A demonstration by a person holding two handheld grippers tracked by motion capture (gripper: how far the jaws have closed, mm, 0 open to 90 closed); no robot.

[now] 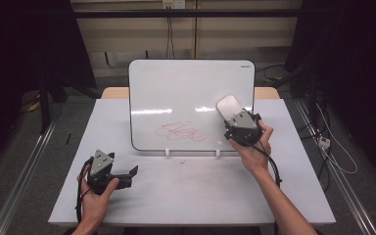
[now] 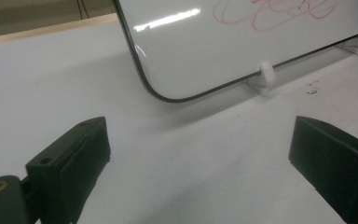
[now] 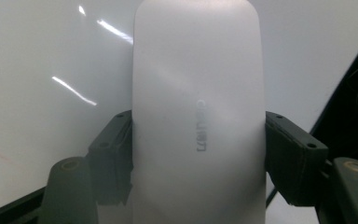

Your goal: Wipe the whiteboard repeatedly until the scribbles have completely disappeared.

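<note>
Right gripper view: an eraser (image 3: pixel 198 116) is seen clamped between the jaws of the right gripper (image 1: pixel 240 122), held flat against the whiteboard (image 1: pixel 176 88), presumably so the red scribble (image 1: pixel 181 131) beside it can be wiped. The left gripper (image 1: pixel 127 175) is kept spread and empty over the table (image 1: pixel 186 191), well apart.

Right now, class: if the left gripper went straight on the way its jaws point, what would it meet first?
Probably the whiteboard, near its lower left corner. The left gripper is open with bare table between it and the board, though depth is hard to judge.
</note>
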